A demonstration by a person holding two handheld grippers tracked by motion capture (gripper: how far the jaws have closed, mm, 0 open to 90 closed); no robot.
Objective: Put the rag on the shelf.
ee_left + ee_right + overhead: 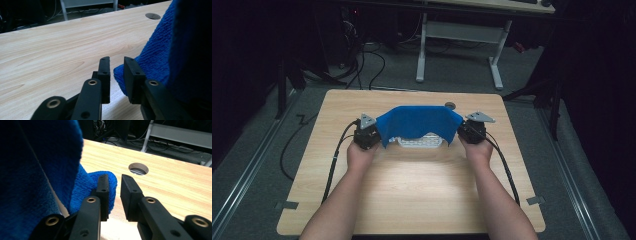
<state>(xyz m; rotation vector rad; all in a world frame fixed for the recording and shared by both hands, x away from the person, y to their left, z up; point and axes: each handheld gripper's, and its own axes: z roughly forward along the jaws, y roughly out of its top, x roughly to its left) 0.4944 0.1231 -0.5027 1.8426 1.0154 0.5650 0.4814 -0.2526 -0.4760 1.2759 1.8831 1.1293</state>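
On pale wood table (412, 200): blue cloth (417, 122); dark room, grey carpet (252, 150).

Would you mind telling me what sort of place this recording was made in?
Probably a lab or workshop: a bare wooden table on grey carpet, cables on the floor behind it, and a white-legged desk against dark surroundings.

Your left gripper (371, 134) and right gripper (468, 131) are black, each topped by a grey plate. Between them hangs a solid royal-blue cloth (418, 122) with a fine looped texture and no print. Beneath the cloth, between your grippers, a white tray (421, 142) shows a perforated pattern. Under both grippers the table (422, 195) is pale wood with light brown grain streaks.
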